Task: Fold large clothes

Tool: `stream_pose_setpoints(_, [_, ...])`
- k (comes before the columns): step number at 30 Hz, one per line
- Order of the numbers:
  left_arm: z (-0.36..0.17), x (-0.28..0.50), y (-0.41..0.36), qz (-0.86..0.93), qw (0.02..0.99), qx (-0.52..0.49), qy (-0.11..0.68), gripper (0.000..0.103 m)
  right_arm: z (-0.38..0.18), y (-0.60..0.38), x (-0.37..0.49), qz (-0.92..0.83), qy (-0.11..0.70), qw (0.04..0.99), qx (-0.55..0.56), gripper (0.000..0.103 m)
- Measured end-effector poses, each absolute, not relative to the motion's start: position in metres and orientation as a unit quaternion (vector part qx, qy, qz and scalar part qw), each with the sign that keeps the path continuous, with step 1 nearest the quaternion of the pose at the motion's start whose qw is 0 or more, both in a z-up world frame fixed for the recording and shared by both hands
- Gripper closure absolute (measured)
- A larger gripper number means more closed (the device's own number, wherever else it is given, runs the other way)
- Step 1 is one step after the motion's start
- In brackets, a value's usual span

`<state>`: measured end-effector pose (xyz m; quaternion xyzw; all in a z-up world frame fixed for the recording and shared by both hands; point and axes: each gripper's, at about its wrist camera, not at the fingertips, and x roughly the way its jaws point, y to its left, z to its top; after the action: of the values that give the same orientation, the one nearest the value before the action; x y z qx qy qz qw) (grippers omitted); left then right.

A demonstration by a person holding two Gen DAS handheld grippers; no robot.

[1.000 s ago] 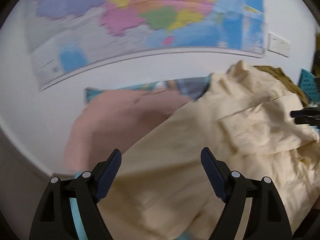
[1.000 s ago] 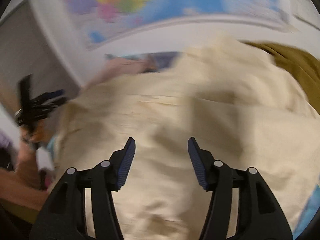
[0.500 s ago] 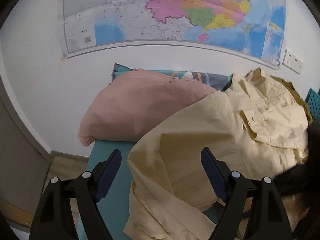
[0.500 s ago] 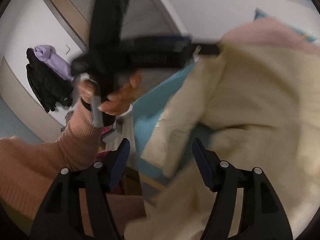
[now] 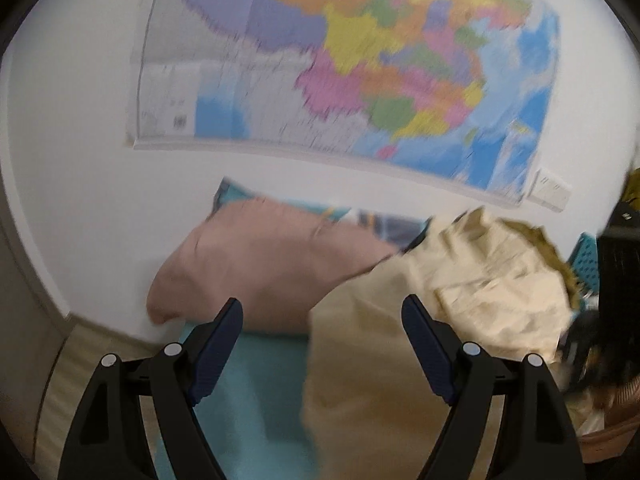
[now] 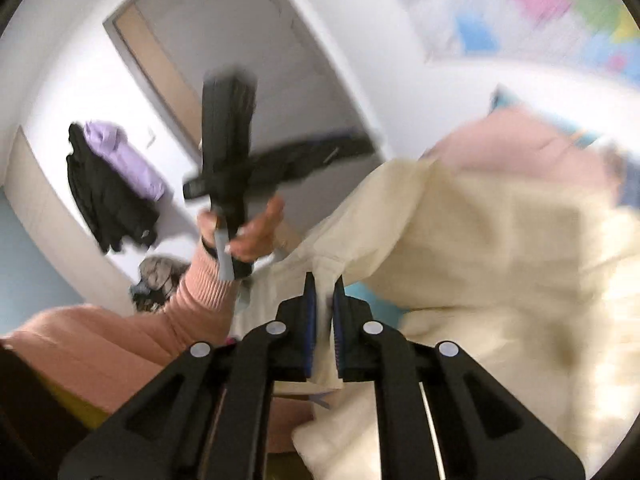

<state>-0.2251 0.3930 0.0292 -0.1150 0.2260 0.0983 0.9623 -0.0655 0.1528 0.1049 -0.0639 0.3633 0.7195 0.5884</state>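
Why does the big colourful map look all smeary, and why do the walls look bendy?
Left wrist view: the map is smeared by motion blur, while the left tongs stay sharp. Right wrist view: the hand and the cream shirt are blurred too. Both views: the fisheye lens bends the walls and darkens the corners.

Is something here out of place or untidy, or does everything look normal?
The cream shirt is untidy: it lies crumpled in a heap on the teal bed, partly over the pink pillow. The right tongs have just closed on a fold of it. Nothing looks spilled or damaged, though both views are blurred.
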Motion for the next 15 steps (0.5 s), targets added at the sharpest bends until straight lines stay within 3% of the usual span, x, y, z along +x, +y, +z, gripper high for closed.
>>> stream_pose_setpoints(8, [0.050,-0.192,0.332,0.062,0.972,-0.048,0.220,0.023,0.183,0.007,0.018,0.593,0.302,0.739,-0.104,0.096])
stream_pose_setpoints(11, [0.039,-0.164,0.306,0.037,0.968,-0.032,0.248,0.023,0.180,-0.042,0.042,0.521,0.317,0.782,-0.124,0.096])
stream_pose_setpoints(15, [0.014,-0.123,0.278,0.037,0.956,0.004,0.291,0.023,0.130,-0.085,0.084,0.457,0.385,0.793,-0.116,0.095])
